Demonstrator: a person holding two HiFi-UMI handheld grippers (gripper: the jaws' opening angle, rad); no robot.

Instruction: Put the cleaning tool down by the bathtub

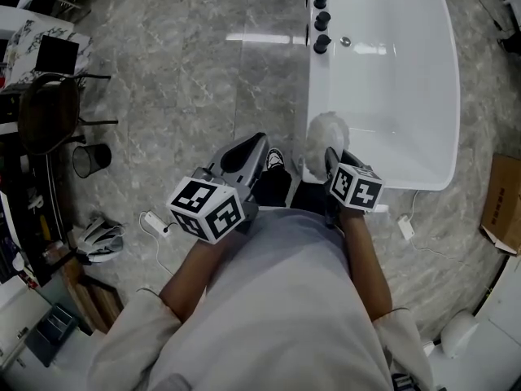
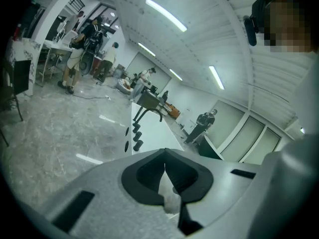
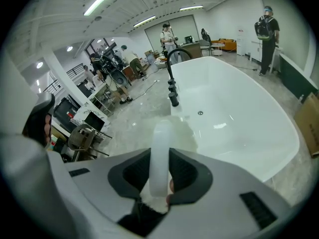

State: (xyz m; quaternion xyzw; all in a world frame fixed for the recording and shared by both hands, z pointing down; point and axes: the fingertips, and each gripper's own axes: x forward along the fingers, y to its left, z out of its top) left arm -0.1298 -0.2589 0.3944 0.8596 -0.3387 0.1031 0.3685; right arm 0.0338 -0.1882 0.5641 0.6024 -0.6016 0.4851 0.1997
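Observation:
The cleaning tool is a white brush with a fluffy white head (image 1: pixel 326 132) and a smooth white handle (image 3: pixel 160 151). My right gripper (image 1: pixel 332 160) is shut on that handle, and the head sticks out over the near corner of the white bathtub (image 1: pixel 453 96). In the right gripper view the handle runs up between the dark pads (image 3: pixel 185 172) toward the tub's basin (image 3: pixel 239 118). My left gripper (image 1: pixel 247 150) hovers over the marble floor left of the tub. Its jaws meet along a thin line (image 2: pixel 165 167) with nothing between them.
Black tap knobs (image 1: pixel 321 19) line the tub's left rim. A dark chair (image 1: pixel 49 112) and a wire bin (image 1: pixel 91 160) stand at the left. A cardboard box (image 1: pixel 501 202) sits at the right, and a white plug with a cable (image 1: pixel 404 226) lies below the tub. People stand far off (image 3: pixel 266 26).

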